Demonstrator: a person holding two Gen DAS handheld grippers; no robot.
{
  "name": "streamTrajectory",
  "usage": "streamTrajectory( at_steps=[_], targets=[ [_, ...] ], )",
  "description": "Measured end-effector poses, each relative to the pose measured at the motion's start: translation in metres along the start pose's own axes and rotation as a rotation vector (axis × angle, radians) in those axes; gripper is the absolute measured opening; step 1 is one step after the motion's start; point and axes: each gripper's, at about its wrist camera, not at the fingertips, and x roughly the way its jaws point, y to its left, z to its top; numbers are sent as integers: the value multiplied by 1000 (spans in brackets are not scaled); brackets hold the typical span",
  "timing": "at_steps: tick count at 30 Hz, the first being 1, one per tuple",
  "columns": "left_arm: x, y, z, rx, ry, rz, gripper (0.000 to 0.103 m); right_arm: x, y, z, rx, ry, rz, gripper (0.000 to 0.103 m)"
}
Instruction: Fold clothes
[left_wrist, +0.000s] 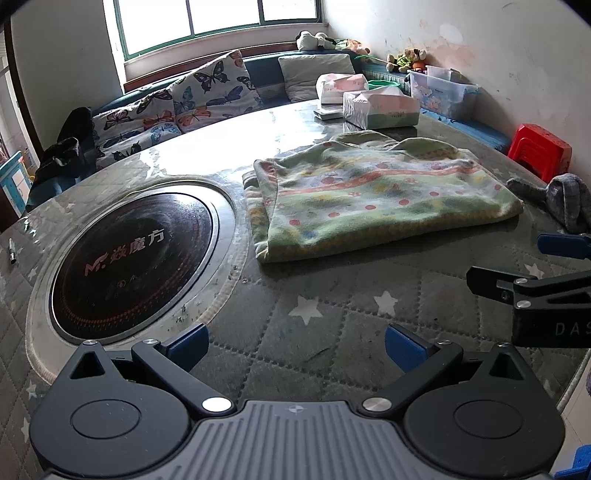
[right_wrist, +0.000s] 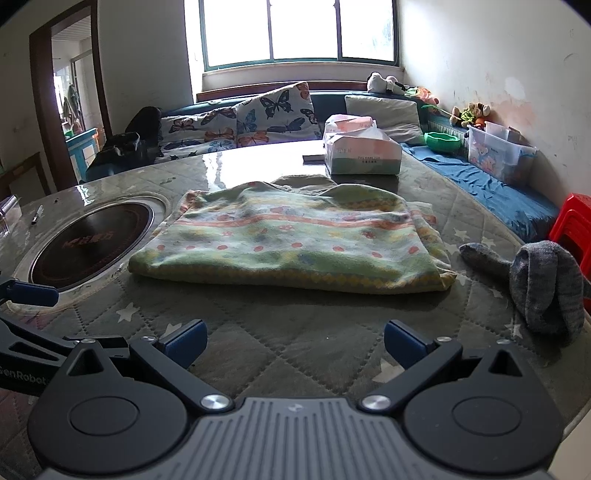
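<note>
Left wrist view is showing the left gripper (left_wrist: 295, 349) hovering at the bottom centre of the frame, its blue-padded jaws standing wide apart and gripping nothing, with bare quilted grey star-patterned table cover (left_wrist: 332, 314) lying between them. At the right edge of that frame the right gripper (left_wrist: 517, 266) is reaching in, its black fingers also parted and empty. Right wrist view is showing the right gripper (right_wrist: 293, 341) spread just as wide at the bottom centre, holding nothing, while the left gripper (right_wrist: 22, 314) is poking in at the lower left.

Beyond both tools, the folded green fleece garment with red dots and orange stripes (left_wrist: 369, 199) (right_wrist: 291, 240) is lying flat in the middle of the frames, apart from either gripper. A round black induction hob set into the table (left_wrist: 133, 258) (right_wrist: 92, 243) is sitting to its left. A rolled grey sock (right_wrist: 546, 284) (left_wrist: 565, 199) is resting at the right. A white tissue pack (right_wrist: 362, 153) (left_wrist: 380, 109) is standing behind the garment, toward the upper centre.
</note>
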Motion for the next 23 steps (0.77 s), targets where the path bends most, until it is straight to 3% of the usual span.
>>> streamTrajectory(
  at_steps=[23],
  targets=[
    [27,9,21,-1,32,-27,103,32,-9,13,34,52,-7,103]
  ],
)
